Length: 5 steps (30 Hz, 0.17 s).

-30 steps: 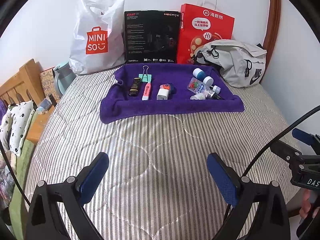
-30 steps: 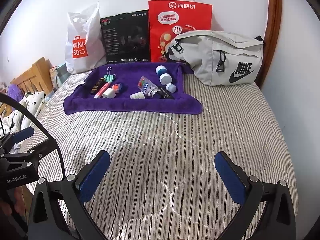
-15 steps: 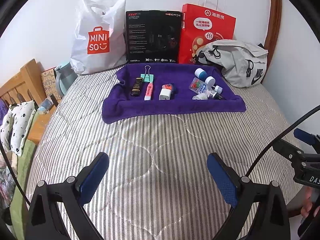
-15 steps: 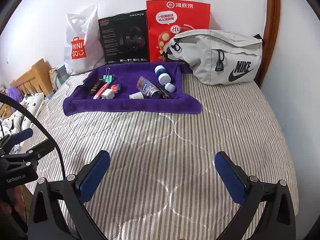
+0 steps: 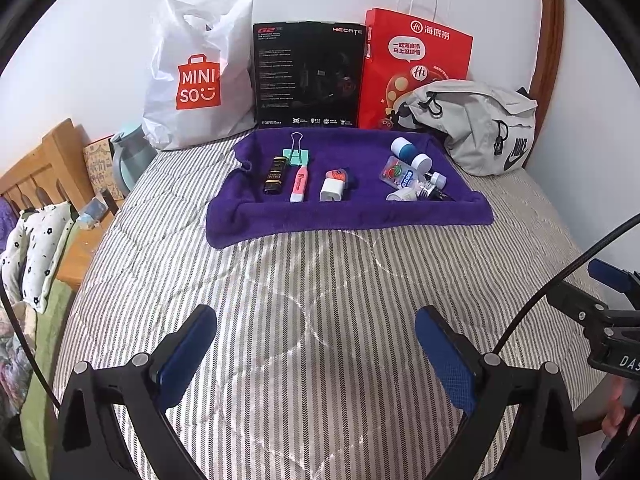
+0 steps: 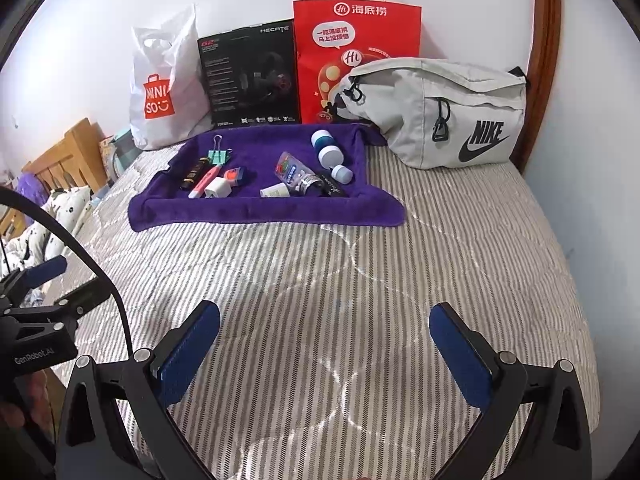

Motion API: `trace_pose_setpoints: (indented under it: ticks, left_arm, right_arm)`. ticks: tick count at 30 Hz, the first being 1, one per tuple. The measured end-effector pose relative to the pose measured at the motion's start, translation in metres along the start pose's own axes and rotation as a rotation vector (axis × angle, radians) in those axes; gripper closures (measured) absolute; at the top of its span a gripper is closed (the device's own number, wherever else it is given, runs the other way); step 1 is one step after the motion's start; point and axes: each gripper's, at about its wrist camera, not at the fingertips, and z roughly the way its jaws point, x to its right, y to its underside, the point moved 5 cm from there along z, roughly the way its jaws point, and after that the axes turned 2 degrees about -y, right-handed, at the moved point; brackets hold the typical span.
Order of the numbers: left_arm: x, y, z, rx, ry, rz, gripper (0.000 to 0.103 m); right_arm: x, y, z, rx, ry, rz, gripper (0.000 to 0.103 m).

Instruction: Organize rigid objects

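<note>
Small rigid items on purple towel (image 5: 280, 216), on the bed, at 12 o'clock, well apart from both grippers.
- Left group: binder clip (image 5: 296, 152), dark tube (image 5: 275, 175), pink pen (image 5: 299, 184), white charger (image 5: 331, 190). Light, stiff; likely best gripped across the narrow sides.
- Right heap: capped bottles (image 6: 327, 148), smooth, probably slippery.
- Left gripper (image 5: 316, 354), right gripper (image 6: 325, 350): jaws spread wide, empty.

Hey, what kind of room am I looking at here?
Most likely a bedroom: a striped quilted bed fills the view, a wooden headboard stands at its left, and shopping bags lean against the wall.
</note>
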Motion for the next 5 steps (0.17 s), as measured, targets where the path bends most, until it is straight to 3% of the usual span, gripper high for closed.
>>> trace_pose_setpoints:
  ticks: [5]
  left_arm:
    - [0.0015,-0.0027,-0.0010,0.018,-0.003,0.003,0.001]
  right_arm:
    - [-0.0005,0.0009,0.0011,-0.004,0.006,-0.005,0.000]
